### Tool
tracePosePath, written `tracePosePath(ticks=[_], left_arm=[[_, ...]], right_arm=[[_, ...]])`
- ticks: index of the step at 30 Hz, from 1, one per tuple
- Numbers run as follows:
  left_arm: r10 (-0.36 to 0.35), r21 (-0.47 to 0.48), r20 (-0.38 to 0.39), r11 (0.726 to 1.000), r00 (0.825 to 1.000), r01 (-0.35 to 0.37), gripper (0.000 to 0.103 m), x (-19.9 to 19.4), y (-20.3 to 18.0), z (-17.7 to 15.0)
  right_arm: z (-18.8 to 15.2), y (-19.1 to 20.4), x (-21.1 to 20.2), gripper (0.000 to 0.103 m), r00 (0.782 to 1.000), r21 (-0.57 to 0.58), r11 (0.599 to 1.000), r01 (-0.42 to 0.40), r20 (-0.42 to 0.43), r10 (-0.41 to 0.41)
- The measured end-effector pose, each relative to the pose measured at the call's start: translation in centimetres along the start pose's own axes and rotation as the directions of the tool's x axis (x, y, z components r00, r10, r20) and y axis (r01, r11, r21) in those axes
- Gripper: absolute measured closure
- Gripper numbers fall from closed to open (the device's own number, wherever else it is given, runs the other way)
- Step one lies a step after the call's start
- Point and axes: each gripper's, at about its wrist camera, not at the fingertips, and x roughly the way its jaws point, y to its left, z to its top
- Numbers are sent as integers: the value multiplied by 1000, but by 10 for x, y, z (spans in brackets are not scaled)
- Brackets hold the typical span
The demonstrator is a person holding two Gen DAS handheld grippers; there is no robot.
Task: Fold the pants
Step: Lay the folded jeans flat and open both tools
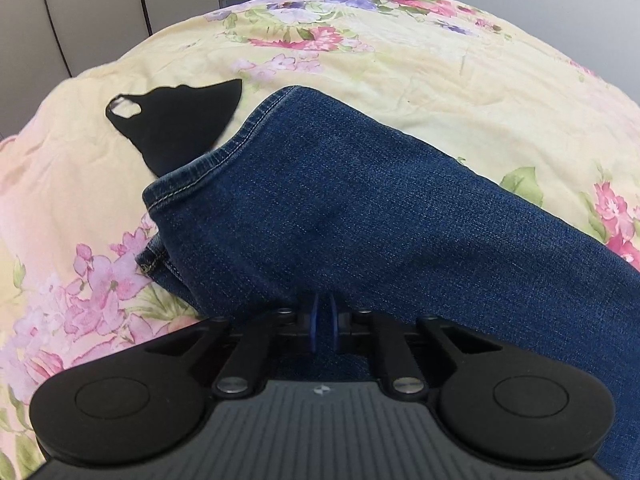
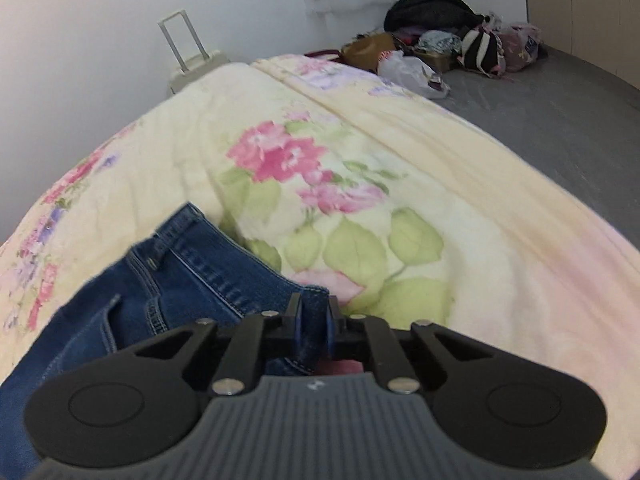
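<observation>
Both grippers pinching jeans (image 1: pixel 360 208) on bed (image 1: pixel 440 72): left gripper (image 1: pixel 322 320) nipping thin leg fold, right gripper (image 2: pixel 314 320) clamping waistband edge; denim risking slipping out when lifting.

Pants (image 1: pixel 360 200) on bedspread (image 1: pixel 440 80), mask (image 1: pixel 176 120) behind the hems.

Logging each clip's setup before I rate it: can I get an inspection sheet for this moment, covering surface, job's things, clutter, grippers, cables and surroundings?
Surface: floral bedspread, cream with pink flowers, lightly creased.
Job's things: blue jeans lying on the bedspread; leg hems in the left wrist view, waistband in the right wrist view.
Clutter: flat black item beside the hems, partly under them; what it is cannot be told.
Grippers: left gripper closed on denim along a leg; right gripper closed on the waistband edge.
Cables: nothing seen.
Surroundings: white suitcase by the wall; pile of bags and clothes on the grey floor.
</observation>
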Motion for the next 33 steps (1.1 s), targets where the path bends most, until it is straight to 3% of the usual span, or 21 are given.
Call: tracePosePath(ticks=[3, 5, 7, 9, 14, 17, 19, 21, 23, 25, 33], left_arm=[[3, 39, 41, 999, 999, -4, 89, -15, -4, 4], [-33, 62, 68, 998, 997, 28, 89, -28, -8, 6], [-105, 124, 83, 988, 991, 95, 89, -42, -18, 7], [-179, 209, 84, 965, 980, 158, 89, -56, -38, 3], [-342, 396, 57, 870, 938, 293, 89, -78, -107, -19], [-433, 522, 10, 771, 901, 365, 88, -80, -154, -43], [-449, 596, -14, 713, 894, 368, 87, -78, -185, -60], [-455, 629, -39, 681, 890, 376, 86, -70, -211, -73], [-452, 634, -40, 678, 891, 372, 86, -58, -228, -78], [-449, 629, -28, 687, 893, 365, 86, -47, -240, -78], [-441, 577, -16, 729, 898, 368, 88, -16, -263, -64]], right_arm=[[-4, -8, 2, 87, 999, 6, 1000, 17, -28, -17], [3, 1, -12, 65, 997, -75, 994, 77, -5, -78], [8, 10, -31, 64, 995, -166, 981, 103, 30, -99], [10, 23, -52, 65, 998, -215, 976, 43, 49, -34], [-10, 94, -67, 65, 986, -341, 927, -159, -7, 166], [-41, 161, -51, 66, 970, -448, 861, -241, -79, 231], [-66, 201, -40, 67, 955, -501, 813, -296, -134, 266], [-92, 244, -24, 67, 950, -596, 741, -311, -182, 252], [-115, 278, -2, 65, 962, -681, 679, -274, -193, 194], [-124, 301, 23, 63, 972, -713, 662, -233, -189, 139], [-102, 339, 91, 57, 976, -677, 706, -210, -184, 114]])
